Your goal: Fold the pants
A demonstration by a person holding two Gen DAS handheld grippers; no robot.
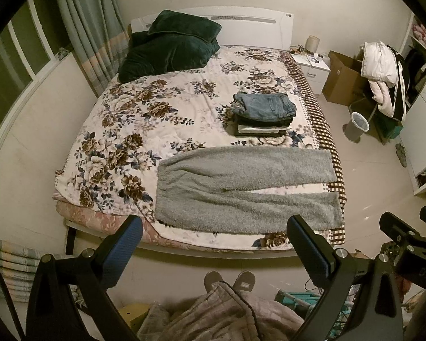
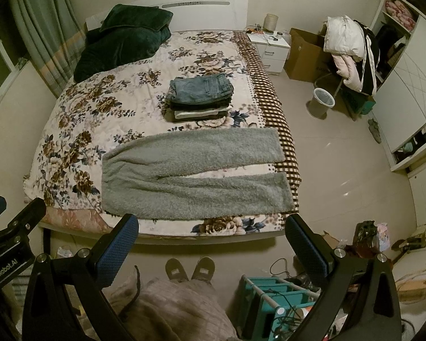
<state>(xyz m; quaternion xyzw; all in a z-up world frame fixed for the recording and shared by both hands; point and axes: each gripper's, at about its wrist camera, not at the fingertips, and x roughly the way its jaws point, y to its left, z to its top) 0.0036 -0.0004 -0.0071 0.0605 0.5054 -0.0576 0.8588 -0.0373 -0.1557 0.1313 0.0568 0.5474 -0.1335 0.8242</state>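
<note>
Lighting: dim, warm yellowish indoor light from overhead, source out of frame. Glare: small bright glints on the floor tiles. Shadows: soft, under the bed edge. Distortion: strong fisheye bending at the borders; black vignette in the corners. Sharpness: centre fairly crisp, slightly grainy; edges softer.

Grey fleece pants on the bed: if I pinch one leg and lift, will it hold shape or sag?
The grey fleece pants lie flat and limp on the floral bedspread, so they will probably sag and drape from the fingers. The thick fuzzy pile looks grippy, so slipping seems unlikely. The legs lie apart, so one should lift alone.
</note>
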